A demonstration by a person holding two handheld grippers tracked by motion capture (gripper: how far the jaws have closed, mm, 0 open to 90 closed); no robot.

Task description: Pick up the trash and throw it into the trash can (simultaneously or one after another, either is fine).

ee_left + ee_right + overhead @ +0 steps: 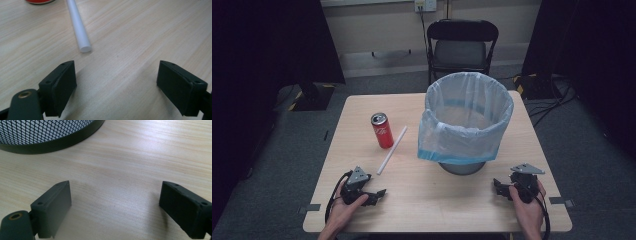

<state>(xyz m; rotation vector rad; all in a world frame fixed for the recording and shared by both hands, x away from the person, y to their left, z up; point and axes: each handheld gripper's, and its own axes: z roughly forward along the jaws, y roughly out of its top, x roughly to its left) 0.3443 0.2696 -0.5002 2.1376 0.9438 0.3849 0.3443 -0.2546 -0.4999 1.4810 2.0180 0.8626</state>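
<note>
A red soda can (382, 130) stands upright on the wooden table (412, 195), left of centre. Beside it lies a white tube (392, 149), slanting toward the near left; its near end (85, 48) lies just ahead of my left gripper's jaws. A mesh waste bin with a pale blue bag (465, 120) stands right of centre, its black base rim (50, 145) ahead of my right gripper. My left gripper (377, 195) rests at the near left, open and empty (116, 85). My right gripper (498, 187) rests at the near right, open and empty (115, 207).
A black folding chair (460, 45) stands beyond the table's far edge. Cables and dark equipment lie on the floor at the far right (542, 90). Bare wood lies between the two grippers along the near edge.
</note>
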